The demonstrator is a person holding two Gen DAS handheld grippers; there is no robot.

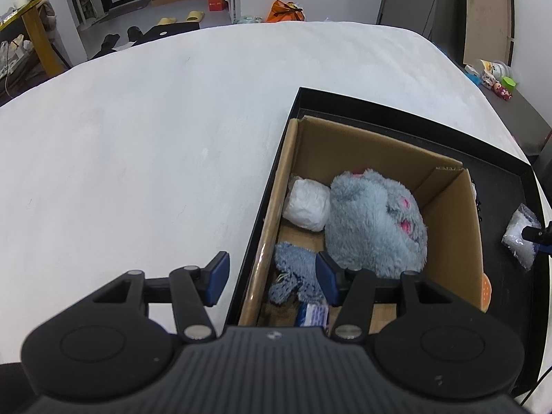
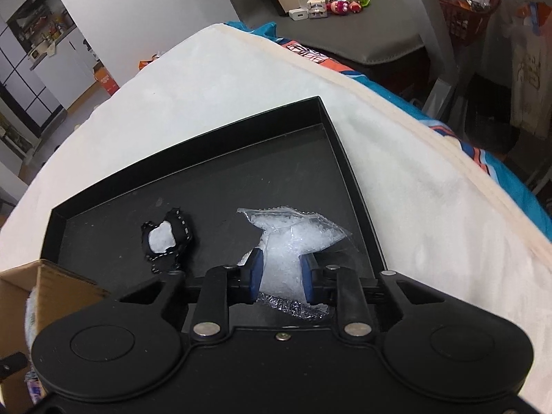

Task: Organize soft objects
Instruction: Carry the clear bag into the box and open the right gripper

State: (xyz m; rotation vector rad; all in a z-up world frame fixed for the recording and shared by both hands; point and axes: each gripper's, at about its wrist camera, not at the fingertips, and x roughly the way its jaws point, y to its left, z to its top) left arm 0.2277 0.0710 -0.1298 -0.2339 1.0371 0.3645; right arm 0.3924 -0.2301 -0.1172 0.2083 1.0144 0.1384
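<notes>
On a white-covered bed, a black tray (image 2: 341,145) holds a cardboard box (image 1: 448,207). The right gripper's (image 2: 281,277) fingers are pinched on a clear bag of white beads (image 2: 296,238) lying in the tray. The bag should be lifted gently, kept level, and carried to the box. The left gripper's (image 1: 272,277) fingers are spread, empty. Counted: one bead bag, one black pouch (image 2: 167,239), one grey plush (image 1: 372,220), one white bundle (image 1: 307,203).

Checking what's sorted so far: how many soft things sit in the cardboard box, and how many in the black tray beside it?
Cardboard box: 3 (grey plush, white bundle, small grey toy)
Black tray: 2 (bead bag, black-and-white pouch)
Total: 5
</notes>
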